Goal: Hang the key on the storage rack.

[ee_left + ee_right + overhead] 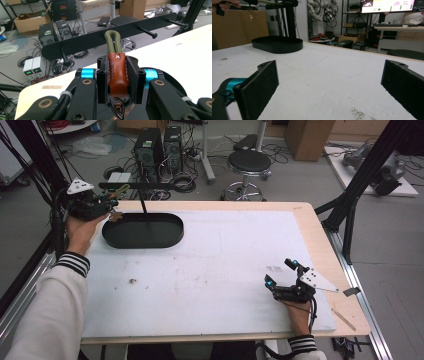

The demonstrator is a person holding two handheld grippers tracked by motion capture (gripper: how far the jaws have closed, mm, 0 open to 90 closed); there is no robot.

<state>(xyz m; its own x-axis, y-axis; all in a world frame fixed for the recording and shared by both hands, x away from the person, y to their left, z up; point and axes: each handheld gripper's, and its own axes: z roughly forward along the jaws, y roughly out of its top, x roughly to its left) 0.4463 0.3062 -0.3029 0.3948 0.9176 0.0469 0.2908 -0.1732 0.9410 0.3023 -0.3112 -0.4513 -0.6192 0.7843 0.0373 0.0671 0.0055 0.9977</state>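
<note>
Upper left of the high view: left gripper (111,202) held up off the table, at the near end of the black peg rail (135,185). Its jaws are clamped on a key fob (116,72), a brown leather tab with an olive cord loop on top (a metal ring hangs below the leather, half hidden between the jaws). In the left gripper view the loop stands upright in mid-frame, just in front of the rail, with one peg (63,55) to its left and another peg (147,32) at upper right. Loop not yet over either peg, as far as I can tell.

Centre left, high view: the rail stands on a thin post rising from an oval black tray (170,237), which sits on the white table mat (210,285).

Lower right, high view: right gripper (281,271) resting low on the mat, well apart from the rack. Jaws wide apart, nothing between them; the right gripper view looks across bare mat toward the tray.

Step in hand, by my reading: hanging the fob on the rack. Next move calls for lining the loop's opening up with a peg tip, sliding it on, then letting go. Risk: loop catches the peg head and swings.
</note>
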